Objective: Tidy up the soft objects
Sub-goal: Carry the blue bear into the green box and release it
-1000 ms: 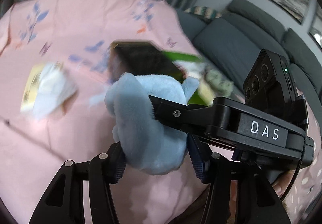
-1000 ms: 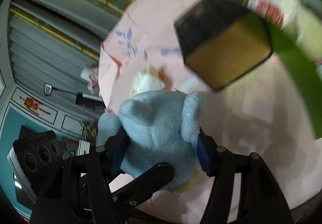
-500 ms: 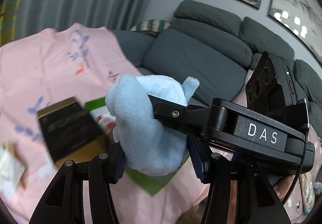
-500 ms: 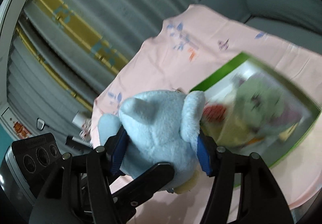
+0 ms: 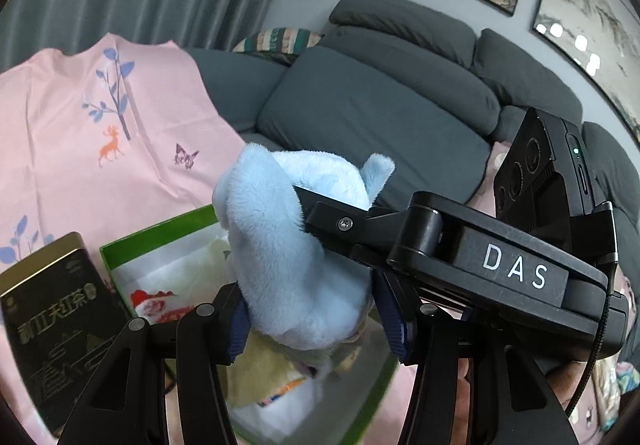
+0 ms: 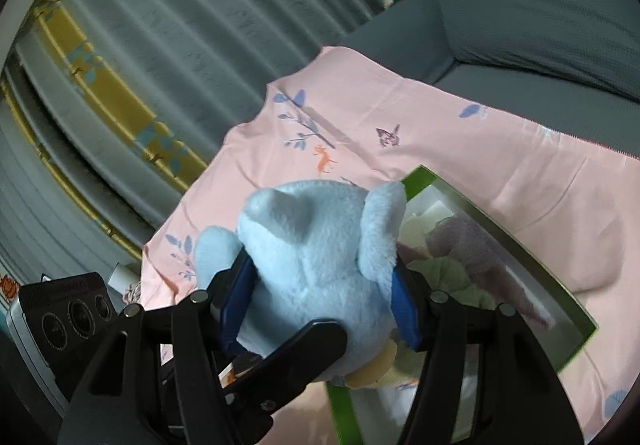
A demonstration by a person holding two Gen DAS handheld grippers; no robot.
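Note:
A light blue plush toy [image 5: 292, 245] hangs over a green-rimmed box [image 5: 160, 237], held from two sides. My left gripper [image 5: 312, 321] is shut on its lower body, blue pads pressing both flanks. From the right, a finger [image 5: 332, 223] of the other gripper presses into the plush. In the right wrist view the plush [image 6: 320, 253] sits between the pads of my right gripper [image 6: 320, 305], which is shut on it. The box [image 6: 500, 233] lies just beyond, with soft green, purple and cream items inside.
A black and gold tea tin [image 5: 56, 309] lies left of the box on the pink printed cloth [image 5: 80, 149]. A grey sofa [image 5: 380, 117] stands behind the cloth, and grey curtains [image 6: 180, 25] hang at the far side.
Both views have swung away from the tin and the open pink cloth toward the green box and the sofa. The plush has stayed clamped in both grippers and now hangs over the box.

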